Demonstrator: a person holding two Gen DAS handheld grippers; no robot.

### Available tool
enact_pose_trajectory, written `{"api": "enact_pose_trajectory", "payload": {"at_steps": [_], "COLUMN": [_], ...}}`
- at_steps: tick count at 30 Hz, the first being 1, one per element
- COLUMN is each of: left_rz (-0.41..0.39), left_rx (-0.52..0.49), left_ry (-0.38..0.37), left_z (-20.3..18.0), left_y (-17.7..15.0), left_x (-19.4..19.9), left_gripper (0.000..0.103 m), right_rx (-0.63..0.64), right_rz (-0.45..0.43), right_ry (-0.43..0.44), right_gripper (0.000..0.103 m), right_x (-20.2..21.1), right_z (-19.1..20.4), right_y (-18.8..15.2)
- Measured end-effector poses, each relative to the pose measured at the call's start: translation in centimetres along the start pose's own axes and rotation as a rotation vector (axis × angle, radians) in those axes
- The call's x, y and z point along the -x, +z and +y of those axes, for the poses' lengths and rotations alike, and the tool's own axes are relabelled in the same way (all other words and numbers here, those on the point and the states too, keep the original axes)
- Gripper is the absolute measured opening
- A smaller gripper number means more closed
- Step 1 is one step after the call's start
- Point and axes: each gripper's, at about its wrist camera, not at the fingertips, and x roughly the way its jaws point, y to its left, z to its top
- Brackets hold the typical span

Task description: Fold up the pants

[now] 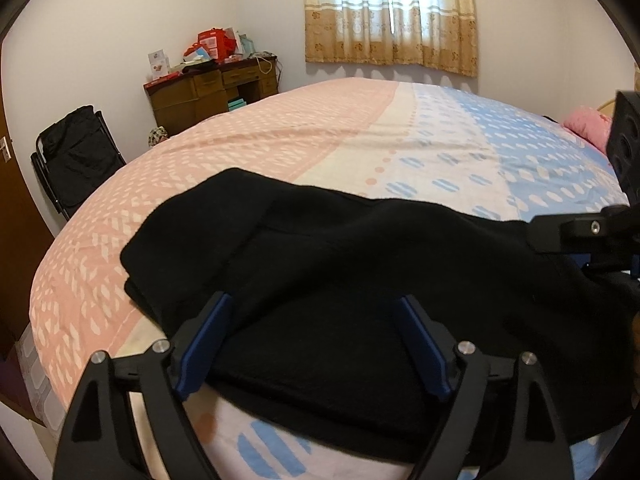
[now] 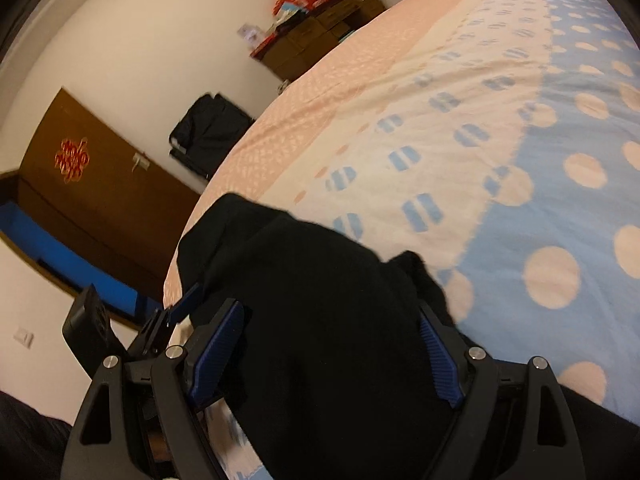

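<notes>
Nearest the lens, the left gripper [image 1: 316,344] stands with its ribbed blue pads [image 1: 206,344] wide apart over the black pants [image 1: 320,264], clamped on nothing. The pants lie folded in a thick, matte, fleece-like heap along the near edge of the bed [image 1: 280,128], toward its near left corner — layered edges show at the left end. The right gripper [image 2: 336,352] also stands with jaws apart, black cloth bulging up between its blue pads [image 2: 218,344] without being pinched; in the left view its black frame [image 1: 580,232] sits at the pants' right end.

The bed's cover is smooth cotton in three broad bands — pink with pale flecks, cream with striped blue ovals, light blue with pale dots. A pink pillow [image 1: 588,126] lies at the far right edge. Beyond stand pale walls, a brown wooden desk [image 1: 208,92] piled with red boxes [image 1: 214,42], a black folding chair [image 1: 76,152], beige patterned curtains [image 1: 390,12], and a brown door [image 2: 92,184] bearing a red knot ornament [image 2: 72,158].
</notes>
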Motion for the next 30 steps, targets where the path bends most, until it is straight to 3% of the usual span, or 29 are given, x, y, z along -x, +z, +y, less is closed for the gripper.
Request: {"api": "enact_pose_trajectory", "payload": {"at_steps": [6,13,19,22,24,27,30], "left_rz": [0.000,0.000,-0.006,-0.006,-0.011,-0.015,-0.013], "left_rx": [-0.005,-0.007,-0.012,-0.012,-0.014,-0.011,-0.013], "left_ry": [0.004,0.001,0.009,0.006,0.006,0.001,-0.001], "left_z": [-0.6,-0.8,-0.8,-0.8,-0.8,-0.8,-0.8], "left_y": [0.1,0.2,0.0,0.0,-0.1,-0.3,-0.2], "left_x": [-0.5,-0.7,-0.7,-0.6,-0.6,-0.5,-0.4], "left_gripper": [0.091,0.091,0.091,0.091,0.092,0.092,0.092], "right_rx": [-0.016,-0.121,-0.236,-0.303,-0.314,-0.330,-0.387], "right_rz": [0.013,-0.095,-0.200,-0.204,-0.161,-0.135,-0.255], "right_ry": [0.064,0.131,0.168,0.249,0.292,0.199,-0.109], "right_gripper": [0.085,0.085,0.075,0.073,0.073,0.074,0.074], "right_x": [-0.4,-1.4,0.2,0.4,0.3,2.2,9.0], "right_z": [0.0,-2.1,-4.4,-6.1,-6.4,-6.6,-8.4], "right_y": [0.5,2.5,2.5,2.8,2.9,2.6,0.4]}}
